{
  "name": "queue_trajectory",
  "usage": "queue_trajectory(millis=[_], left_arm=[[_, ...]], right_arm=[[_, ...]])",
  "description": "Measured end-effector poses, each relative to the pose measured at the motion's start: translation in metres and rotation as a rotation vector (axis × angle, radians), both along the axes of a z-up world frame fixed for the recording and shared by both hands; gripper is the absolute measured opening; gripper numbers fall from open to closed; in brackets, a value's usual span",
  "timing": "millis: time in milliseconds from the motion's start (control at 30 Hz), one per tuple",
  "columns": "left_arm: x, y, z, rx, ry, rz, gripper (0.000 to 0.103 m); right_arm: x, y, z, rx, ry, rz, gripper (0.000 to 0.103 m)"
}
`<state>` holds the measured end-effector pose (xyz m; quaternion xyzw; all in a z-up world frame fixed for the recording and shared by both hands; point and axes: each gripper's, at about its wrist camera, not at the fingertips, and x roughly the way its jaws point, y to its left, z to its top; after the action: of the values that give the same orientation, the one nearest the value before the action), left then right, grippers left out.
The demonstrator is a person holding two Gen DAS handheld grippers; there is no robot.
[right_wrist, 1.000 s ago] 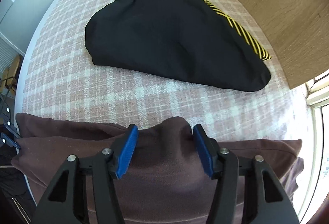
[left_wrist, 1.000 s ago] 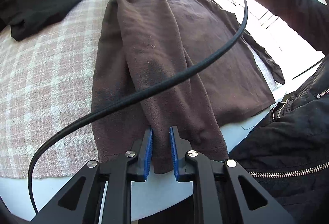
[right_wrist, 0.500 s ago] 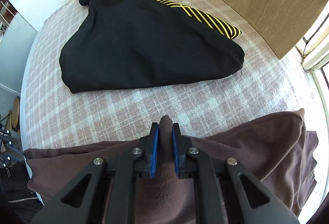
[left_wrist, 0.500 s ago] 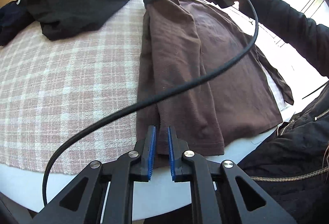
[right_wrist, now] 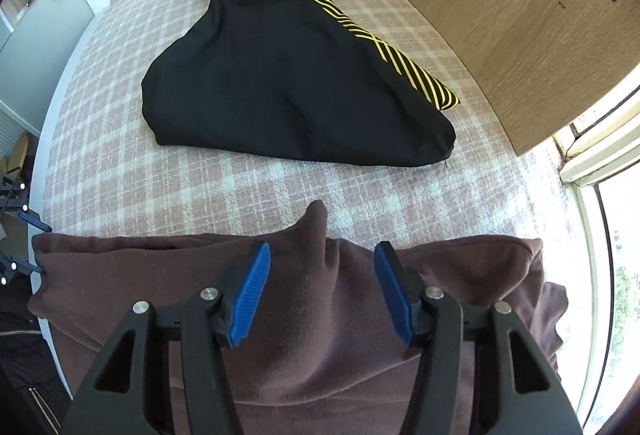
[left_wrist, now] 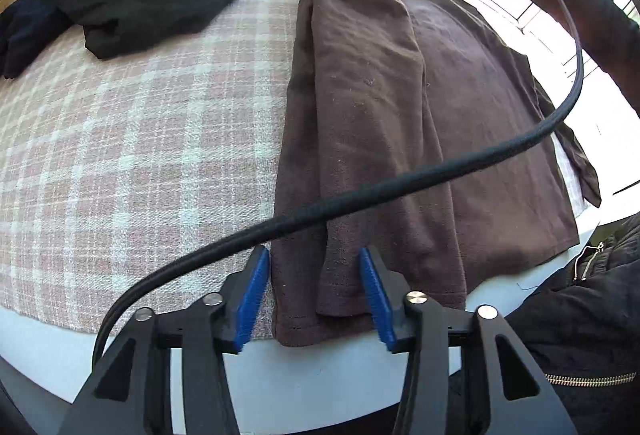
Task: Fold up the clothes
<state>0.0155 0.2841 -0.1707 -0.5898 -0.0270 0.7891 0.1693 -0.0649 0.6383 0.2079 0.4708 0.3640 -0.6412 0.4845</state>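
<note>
Brown top (left_wrist: 380, 123) lay along the near edge of the checked blanket (left_wrist: 140, 155), one long side turned in over its middle, a loose corner spilling off the far edge. Left gripper (left_wrist: 312, 299) stood with jaws wide over the hem, holding nothing; right gripper (right_wrist: 320, 291) was likewise spread wide over the collar end, where a pinched peak of cloth stood up between its fingers. From where I stood, the risks were that peak setting a crease into the fold, the black cable (left_wrist: 400, 187) dragging the turned-in panel askew, or the hem sliding off the edge. The black garment (right_wrist: 288, 75) lay well apart.
</note>
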Motion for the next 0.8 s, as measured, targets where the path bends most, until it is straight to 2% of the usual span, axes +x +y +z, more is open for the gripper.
queue_trajectory(millis=[167,267,300,333,367,400,567,800], left_arm=[[0.002,-0.004,0.000,0.025,0.011,0.006,0.016],[0.002,-0.007,0.000,0.042,0.016,0.012,0.014],[0.003,-0.008,0.000,0.050,0.020,0.016,0.014],[0.004,-0.010,0.001,0.058,0.025,0.019,0.014],[0.005,-0.010,0.001,0.065,0.030,0.017,0.012],[0.006,-0.010,0.002,0.072,0.036,0.012,0.011],[0.011,-0.005,0.015,0.104,0.068,-0.029,0.010],[0.015,0.028,0.048,0.154,0.123,-0.129,0.010]], right_arm=[[0.004,-0.015,-0.012,0.027,-0.038,0.097,0.054],[0.004,-0.027,-0.025,0.065,-0.032,0.134,0.054],[0.003,-0.028,-0.028,0.066,-0.049,0.134,0.050],[0.002,-0.030,-0.031,0.067,-0.066,0.135,0.040],[0.001,-0.032,-0.033,0.068,-0.083,0.135,0.011],[0.002,-0.032,-0.033,0.071,-0.078,0.144,0.009],[0.014,-0.016,-0.014,0.064,-0.038,0.166,0.009],[0.021,0.041,0.023,0.024,0.015,0.078,0.009]])
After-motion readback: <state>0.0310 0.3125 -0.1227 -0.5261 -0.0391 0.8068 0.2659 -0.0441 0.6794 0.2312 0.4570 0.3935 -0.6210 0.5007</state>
